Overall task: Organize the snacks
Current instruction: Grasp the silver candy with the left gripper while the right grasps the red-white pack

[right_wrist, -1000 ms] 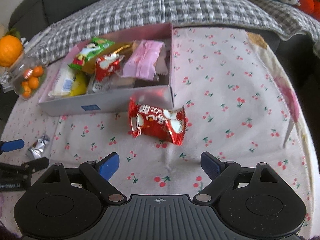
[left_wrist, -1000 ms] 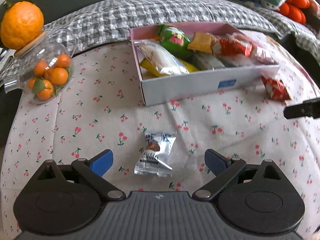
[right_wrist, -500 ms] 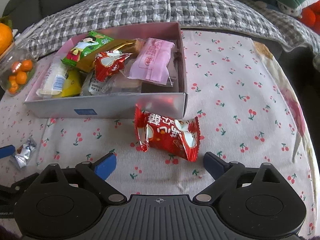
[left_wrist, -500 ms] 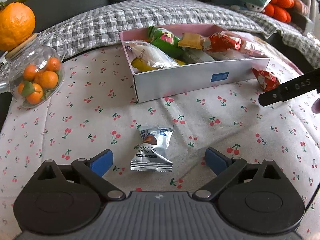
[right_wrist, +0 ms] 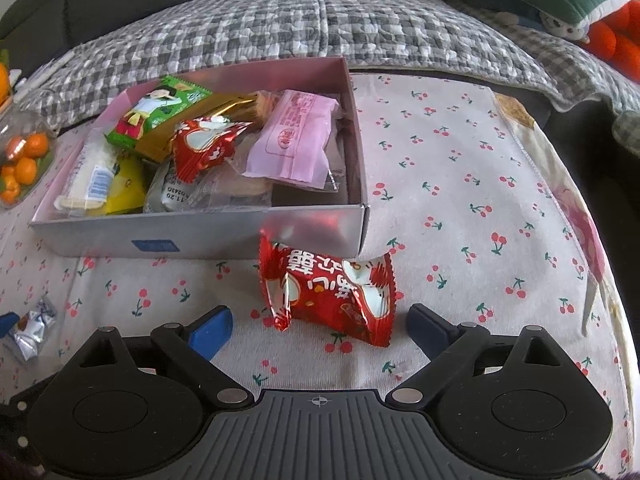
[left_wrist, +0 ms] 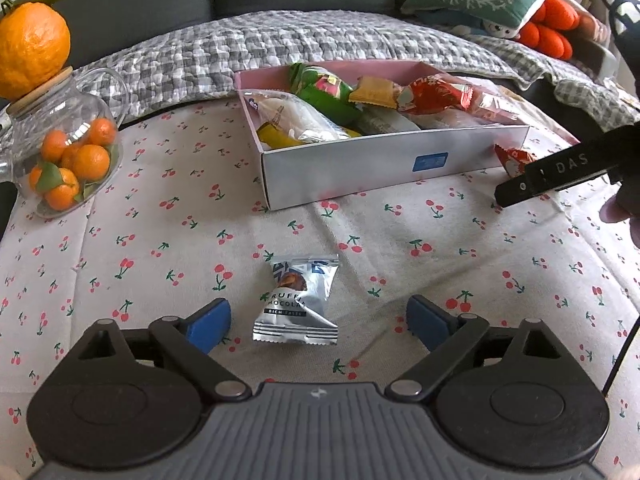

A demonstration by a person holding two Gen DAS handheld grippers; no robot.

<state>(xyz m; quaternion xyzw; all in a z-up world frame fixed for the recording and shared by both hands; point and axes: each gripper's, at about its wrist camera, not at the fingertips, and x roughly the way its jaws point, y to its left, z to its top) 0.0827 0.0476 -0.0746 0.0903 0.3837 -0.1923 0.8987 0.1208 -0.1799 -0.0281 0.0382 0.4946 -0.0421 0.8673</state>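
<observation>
My left gripper (left_wrist: 319,322) is wide apart and its jaws are closing a little, with the small silver chocolate packet (left_wrist: 298,299) lying flat on the cherry-print cloth (left_wrist: 160,240) between them; the blue pads (left_wrist: 208,326) do not touch it. My right gripper (right_wrist: 319,325) is wide open around the crinkly red snack bag (right_wrist: 328,292), which lies on the cloth and is not pinched. That bag sits just in front of the shallow white cardboard box (right_wrist: 200,236) full of snacks.
</observation>
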